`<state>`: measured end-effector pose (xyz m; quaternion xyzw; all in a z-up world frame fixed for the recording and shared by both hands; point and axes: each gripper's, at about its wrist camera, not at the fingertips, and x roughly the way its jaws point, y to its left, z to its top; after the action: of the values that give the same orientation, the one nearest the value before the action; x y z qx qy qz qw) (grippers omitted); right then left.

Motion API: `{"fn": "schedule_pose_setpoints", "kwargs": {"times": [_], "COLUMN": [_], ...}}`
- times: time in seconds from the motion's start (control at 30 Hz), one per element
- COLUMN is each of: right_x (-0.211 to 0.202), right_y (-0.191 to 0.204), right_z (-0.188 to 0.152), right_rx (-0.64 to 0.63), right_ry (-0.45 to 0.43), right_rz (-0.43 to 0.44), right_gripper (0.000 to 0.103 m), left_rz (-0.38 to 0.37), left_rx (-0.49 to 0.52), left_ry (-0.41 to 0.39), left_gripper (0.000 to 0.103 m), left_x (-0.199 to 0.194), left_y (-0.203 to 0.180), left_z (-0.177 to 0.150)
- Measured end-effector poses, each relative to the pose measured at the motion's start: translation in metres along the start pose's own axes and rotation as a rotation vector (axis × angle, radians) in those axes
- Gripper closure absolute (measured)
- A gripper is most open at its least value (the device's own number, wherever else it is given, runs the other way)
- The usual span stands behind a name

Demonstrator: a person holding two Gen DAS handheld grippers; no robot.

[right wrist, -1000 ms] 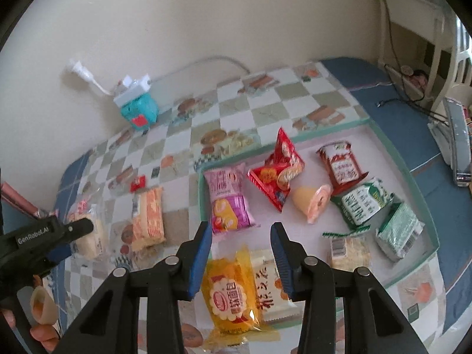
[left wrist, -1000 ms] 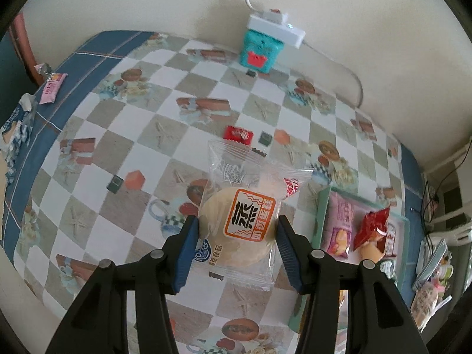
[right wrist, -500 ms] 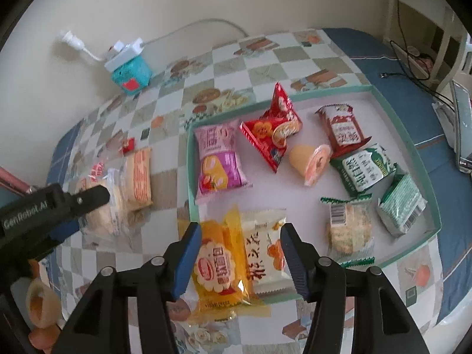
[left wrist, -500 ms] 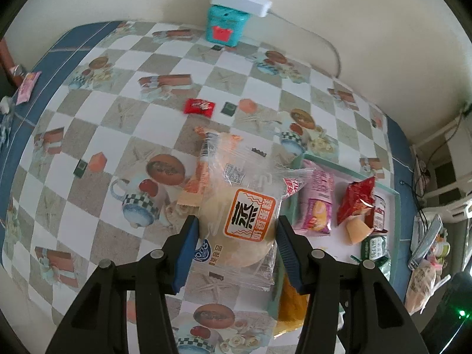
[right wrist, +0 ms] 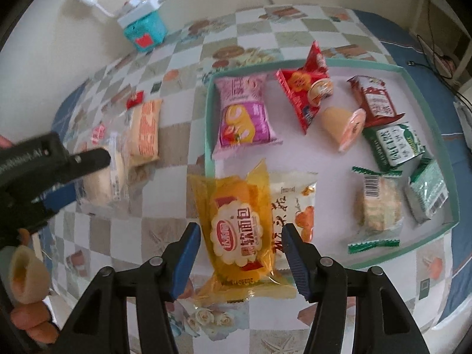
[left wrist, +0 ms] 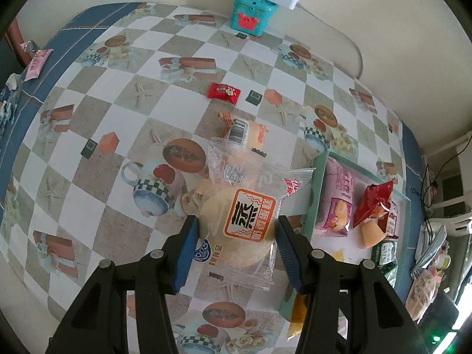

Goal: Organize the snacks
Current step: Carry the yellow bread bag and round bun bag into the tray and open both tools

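My two black plastic grippers, left and right, carry ribbed blue pads and round silver screws; white lettering marks the left one's side.

Both cameras ride on hand-held grippers and look steeply down along their fingers at a checked tablecloth, with the wall at the far edge.

The left wrist view hangs near the cloth over the table's left part; the tray sits at its right edge. It is close enough that the bun pack between its fingers fills the centre.

The right wrist view sits further right, above the tray's near left corner, and takes in the whole tray. The left gripper shows at its left edge.

Both share the teal box at the wall, the red candy, the orange pack and the pink bag.
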<state>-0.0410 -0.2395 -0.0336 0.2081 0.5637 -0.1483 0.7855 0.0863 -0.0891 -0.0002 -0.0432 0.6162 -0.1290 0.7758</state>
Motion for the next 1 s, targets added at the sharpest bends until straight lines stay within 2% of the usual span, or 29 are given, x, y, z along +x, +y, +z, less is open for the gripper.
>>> {"fn": "schedule_pose_setpoints", "kwargs": {"times": [0.1, 0.2, 0.27, 0.47, 0.67, 0.8, 1.0], "right_x": [0.008, 0.006, 0.002, -0.006, -0.031, -0.052, -0.056], "right_y": [0.001, 0.0, -0.001, -0.009, -0.034, -0.073, -0.134], "right_z": [-0.002, -0.001, 0.0, 0.003, 0.008, 0.009, 0.005], "right_rx": [-0.008, -0.007, -0.002, 0.034, 0.118, 0.231, 0.384], "right_ry": [0.019, 0.001, -0.016, -0.038, -0.108, -0.173, -0.179], "right_rz": [-0.021, -0.006, 0.001, 0.011, 0.031, -0.039, -0.17], "right_gripper": [0.043, 0.053, 0.056, 0.058, 0.059, 0.059, 0.059], "left_rz": [0.001, 0.0, 0.0, -0.001, -0.015, -0.04, -0.087], "left_rx": [0.004, 0.003, 0.003, 0.009, 0.025, 0.056, 0.13], "left_ry": [0.004, 0.003, 0.001, -0.008, -0.016, -0.013, 0.014], "left_gripper": [0.048, 0.048, 0.048, 0.048, 0.048, 0.048, 0.048], "left_x": [0.002, 0.002, 0.001, -0.002, -0.007, -0.009, -0.005], "left_y": [-0.001, -0.001, -0.002, -0.005, -0.014, -0.027, -0.062], "left_z": [-0.001, 0.0, 0.0, -0.001, -0.002, -0.006, -0.019]}}
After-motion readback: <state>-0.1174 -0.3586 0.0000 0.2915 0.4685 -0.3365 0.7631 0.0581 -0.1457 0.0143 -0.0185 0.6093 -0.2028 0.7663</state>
